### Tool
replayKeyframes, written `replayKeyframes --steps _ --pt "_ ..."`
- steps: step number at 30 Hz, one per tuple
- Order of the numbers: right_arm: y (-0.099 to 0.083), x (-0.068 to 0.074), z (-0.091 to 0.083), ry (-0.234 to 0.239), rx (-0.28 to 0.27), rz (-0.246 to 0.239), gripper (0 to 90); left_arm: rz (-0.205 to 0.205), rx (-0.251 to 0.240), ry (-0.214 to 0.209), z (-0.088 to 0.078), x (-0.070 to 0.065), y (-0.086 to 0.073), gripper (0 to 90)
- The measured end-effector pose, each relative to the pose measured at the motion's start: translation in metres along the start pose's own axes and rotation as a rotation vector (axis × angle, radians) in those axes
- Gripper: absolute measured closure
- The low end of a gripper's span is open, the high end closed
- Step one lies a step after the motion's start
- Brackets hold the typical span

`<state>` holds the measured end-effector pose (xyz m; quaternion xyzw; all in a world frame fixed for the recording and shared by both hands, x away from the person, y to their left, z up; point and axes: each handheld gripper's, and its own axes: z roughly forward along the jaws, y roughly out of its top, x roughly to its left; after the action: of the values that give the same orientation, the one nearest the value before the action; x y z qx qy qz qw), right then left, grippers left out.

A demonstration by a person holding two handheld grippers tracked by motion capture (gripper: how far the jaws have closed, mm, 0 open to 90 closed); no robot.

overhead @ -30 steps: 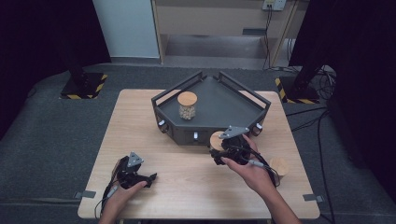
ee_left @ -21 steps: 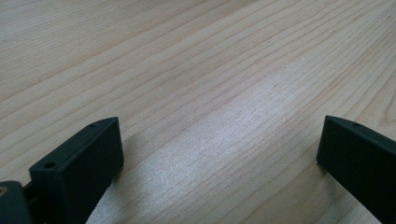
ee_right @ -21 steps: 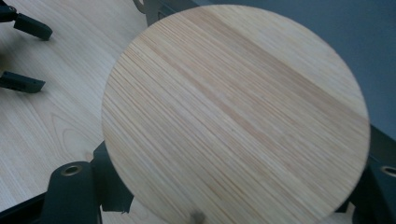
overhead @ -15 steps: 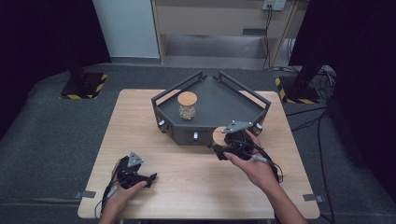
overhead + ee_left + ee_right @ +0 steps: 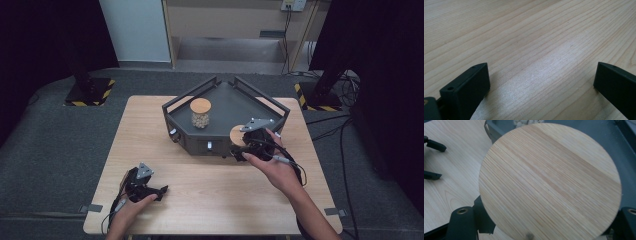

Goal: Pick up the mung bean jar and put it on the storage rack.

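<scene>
Grey carpet lies around a light wooden counter (image 5: 210, 175), and dark curtains hang at both sides of the room. On the far half of the counter I see a dark grey tray (image 5: 222, 142) with a raised rail and a pointed far corner. Inside the tray, toward its left side, stands a glass jar (image 5: 200, 116) with a wooden lid, and it holds small pale pieces.

My right hand-held gripper (image 5: 243, 145) is at the near right edge of the tray, and my right hand (image 5: 272, 167) comes to it from the near right. It pinches a second jar, of which I mainly see the round wooden lid (image 5: 237, 135). In the right gripper view this lid (image 5: 549, 182) takes up most of the picture, with the two black jaws low at its left and right sides. The jaws are pressed onto the jar below the lid. Behind the lid I see the grey tray wall (image 5: 624, 165), so the jar is held over the tray's near edge, above the counter.

My left hand-held gripper (image 5: 150, 191) rests near the near left corner of the counter, well apart from the tray. Its jaws are spread wide. In the left gripper view I see bare wood grain (image 5: 536, 50) between them and nothing in the gap.
</scene>
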<state>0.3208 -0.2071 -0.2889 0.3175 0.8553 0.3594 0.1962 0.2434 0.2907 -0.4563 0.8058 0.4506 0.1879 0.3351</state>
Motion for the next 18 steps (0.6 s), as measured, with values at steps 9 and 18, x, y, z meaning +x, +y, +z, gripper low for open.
replayKeyframes --steps 9,18 --pt "0.013 -0.008 -0.006 -0.011 -0.025 0.011 25.4 0.0 0.0 0.0 0.0 0.0 0.0 0.0" --pt "0.025 -0.014 -0.004 -0.018 -0.029 0.015 25.4 0.0 0.0 0.0 0.0 0.0 0.0 0.0"
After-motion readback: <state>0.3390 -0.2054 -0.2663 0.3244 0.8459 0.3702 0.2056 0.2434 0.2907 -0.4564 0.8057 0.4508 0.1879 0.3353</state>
